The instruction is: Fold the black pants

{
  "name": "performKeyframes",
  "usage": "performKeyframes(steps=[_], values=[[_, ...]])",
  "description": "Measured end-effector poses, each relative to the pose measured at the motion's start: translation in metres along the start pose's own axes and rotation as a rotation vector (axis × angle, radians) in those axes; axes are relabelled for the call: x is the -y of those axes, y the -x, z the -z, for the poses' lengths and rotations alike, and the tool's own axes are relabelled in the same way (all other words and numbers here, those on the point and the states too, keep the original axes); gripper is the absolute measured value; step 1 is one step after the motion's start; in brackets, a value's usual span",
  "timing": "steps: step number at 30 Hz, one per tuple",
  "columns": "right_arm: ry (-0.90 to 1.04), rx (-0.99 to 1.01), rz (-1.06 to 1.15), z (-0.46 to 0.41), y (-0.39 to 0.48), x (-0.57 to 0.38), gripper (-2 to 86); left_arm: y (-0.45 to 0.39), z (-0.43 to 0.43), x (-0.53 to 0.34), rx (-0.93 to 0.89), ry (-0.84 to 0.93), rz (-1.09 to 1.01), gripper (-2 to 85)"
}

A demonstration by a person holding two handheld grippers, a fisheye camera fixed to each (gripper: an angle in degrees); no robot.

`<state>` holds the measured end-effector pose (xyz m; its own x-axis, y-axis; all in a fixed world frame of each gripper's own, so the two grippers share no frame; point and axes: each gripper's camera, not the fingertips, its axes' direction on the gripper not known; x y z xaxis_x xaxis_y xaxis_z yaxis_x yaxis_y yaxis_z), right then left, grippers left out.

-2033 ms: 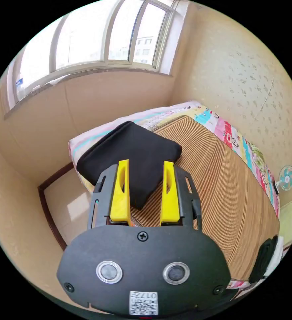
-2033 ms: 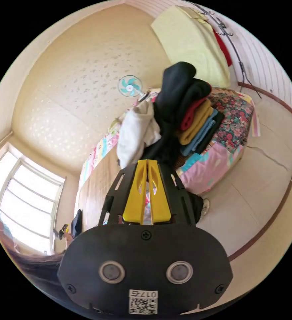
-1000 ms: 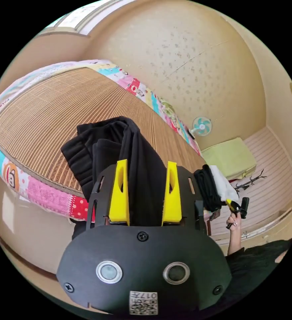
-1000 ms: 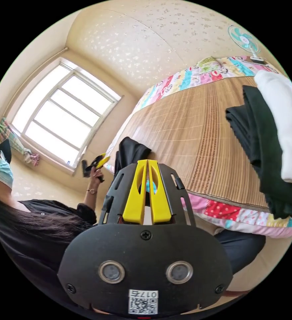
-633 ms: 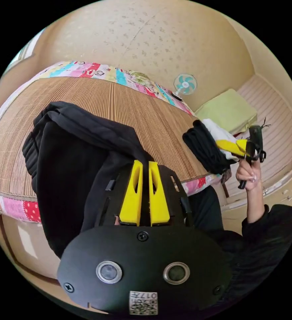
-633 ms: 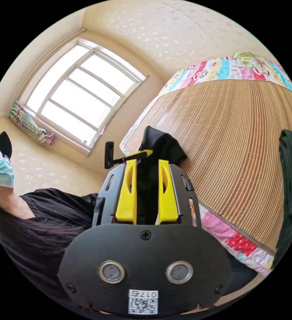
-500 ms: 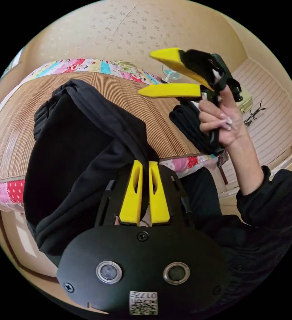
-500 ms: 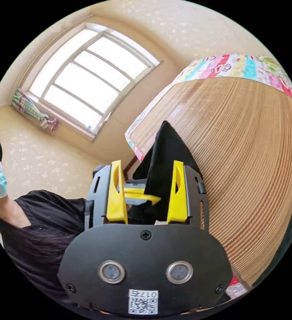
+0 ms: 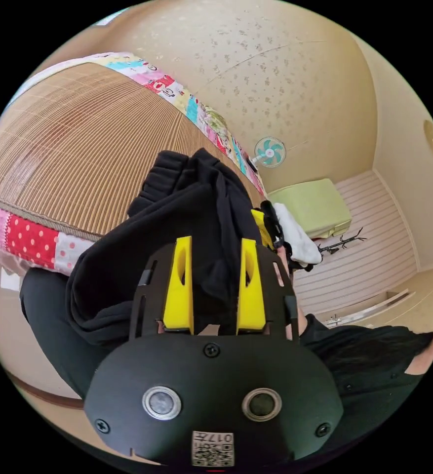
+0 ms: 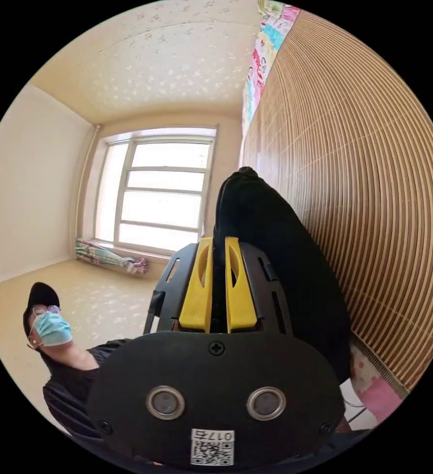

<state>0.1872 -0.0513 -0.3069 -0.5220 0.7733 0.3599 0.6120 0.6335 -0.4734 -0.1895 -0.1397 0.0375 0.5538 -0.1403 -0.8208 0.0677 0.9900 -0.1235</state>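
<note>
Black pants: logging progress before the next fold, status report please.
Right gripper shut on black pants. Left gripper open, cloth bunched between its jaws. Pants unfolded, draped off the bed's bamboo mat. Nothing obstructing.

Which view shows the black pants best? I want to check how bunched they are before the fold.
The left gripper view: the black pants appear bunched, with a ribbed band, hanging off the bed edge between the left gripper jaws. The right gripper view gives one dark fold in the right gripper.
</note>
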Motion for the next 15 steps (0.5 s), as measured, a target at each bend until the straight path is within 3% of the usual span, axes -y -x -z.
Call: performKeyframes(steps=[2, 4, 6, 8, 12, 15], values=[[0.022, 0.091, 0.074, 0.023, 0.021, -0.024, 2.5, 0.0, -0.022, 0.016, -0.023, 0.037, 0.005, 14.7], [0.049, 0.199, 0.093, 0.032, 0.03, -0.037, 2.3, -0.01, -0.068, 0.032, -0.193, 0.163, -0.004, 13.4], [0.07, 0.312, 0.111, 0.043, 0.04, -0.046, 2.2, -0.027, -0.083, 0.033, -0.357, 0.186, -0.001, 5.2], [0.012, 0.395, 0.216, 0.082, 0.076, -0.059, 2.2, -0.055, -0.058, 0.03, -0.318, 0.132, -0.083, 3.9], [-0.137, 0.398, 0.497, 0.167, 0.172, -0.078, 2.2, -0.125, 0.08, 0.003, -0.135, -0.124, -0.419, 3.0], [-0.245, 0.34, 0.689, 0.222, 0.253, -0.088, 2.2, -0.141, 0.179, -0.005, -0.282, -0.329, -0.498, 2.6]])
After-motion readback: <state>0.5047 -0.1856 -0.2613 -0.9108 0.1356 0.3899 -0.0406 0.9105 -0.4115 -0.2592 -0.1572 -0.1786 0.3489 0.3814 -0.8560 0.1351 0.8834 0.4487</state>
